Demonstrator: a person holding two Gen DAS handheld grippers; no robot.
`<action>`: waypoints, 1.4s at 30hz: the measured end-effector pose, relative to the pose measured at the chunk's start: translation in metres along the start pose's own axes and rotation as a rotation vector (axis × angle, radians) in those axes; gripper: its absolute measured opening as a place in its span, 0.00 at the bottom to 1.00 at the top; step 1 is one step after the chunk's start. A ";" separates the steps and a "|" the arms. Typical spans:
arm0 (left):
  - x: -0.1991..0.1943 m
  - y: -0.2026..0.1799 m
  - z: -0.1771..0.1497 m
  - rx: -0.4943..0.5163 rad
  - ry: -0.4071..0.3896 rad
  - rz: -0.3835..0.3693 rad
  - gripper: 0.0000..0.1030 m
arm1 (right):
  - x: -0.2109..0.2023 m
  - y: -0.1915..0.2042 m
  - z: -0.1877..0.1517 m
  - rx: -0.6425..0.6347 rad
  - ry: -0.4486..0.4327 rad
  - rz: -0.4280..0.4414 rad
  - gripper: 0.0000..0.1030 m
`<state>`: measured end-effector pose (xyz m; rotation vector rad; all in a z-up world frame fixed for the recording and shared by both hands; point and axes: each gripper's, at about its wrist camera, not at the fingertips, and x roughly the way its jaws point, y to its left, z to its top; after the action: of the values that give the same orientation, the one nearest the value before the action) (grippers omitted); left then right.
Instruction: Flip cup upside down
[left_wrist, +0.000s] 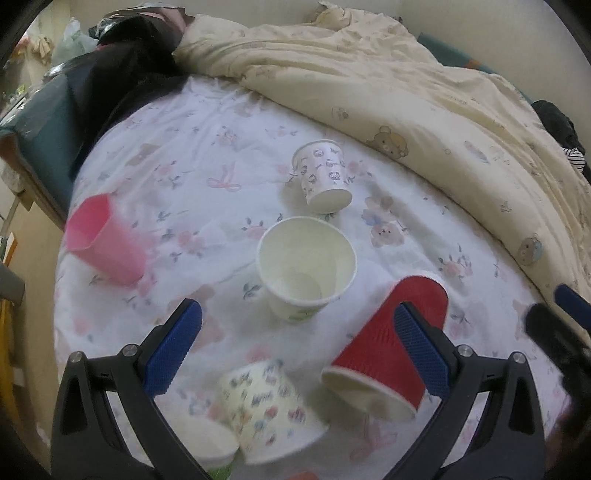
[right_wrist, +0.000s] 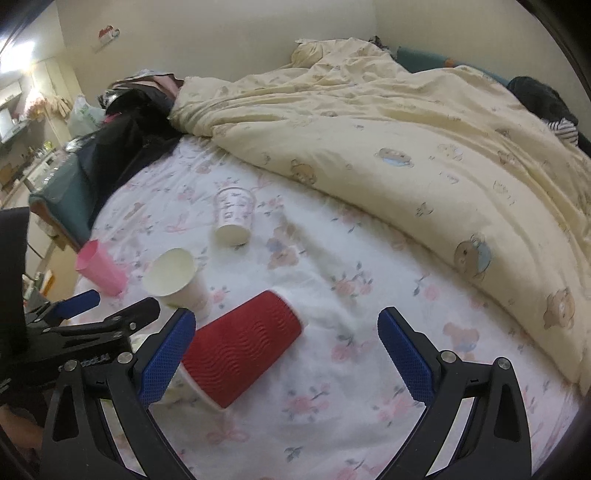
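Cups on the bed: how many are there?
5: pink cup far left, panda-print cup farthest back, plain white cup in the middle, red cup right, floral cup nearest. None seems hidden.

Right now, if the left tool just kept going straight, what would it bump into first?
Probably the plain white paper cup, which stands open-side up on the flowery sheet, right ahead of the open left tool. Depth is hard to judge here, so that's a best guess.

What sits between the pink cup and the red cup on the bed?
The plain white cup, mouth open toward the camera, stands between the pink cup and the red cup; clearest in the right wrist view.
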<state>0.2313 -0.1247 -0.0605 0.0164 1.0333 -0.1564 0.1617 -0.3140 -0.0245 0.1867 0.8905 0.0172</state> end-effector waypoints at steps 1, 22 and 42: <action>0.005 -0.002 0.002 0.006 0.001 0.005 0.99 | 0.000 -0.005 0.001 0.021 0.001 0.000 0.98; 0.009 -0.006 0.016 0.021 0.015 0.005 0.60 | -0.007 -0.013 0.007 0.070 -0.012 0.031 0.98; -0.131 0.031 -0.063 -0.088 -0.027 -0.029 0.60 | -0.100 0.025 -0.038 0.028 -0.017 0.126 0.98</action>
<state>0.1165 -0.0722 0.0172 -0.0800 1.0133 -0.1372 0.0707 -0.2930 0.0333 0.2682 0.8608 0.1205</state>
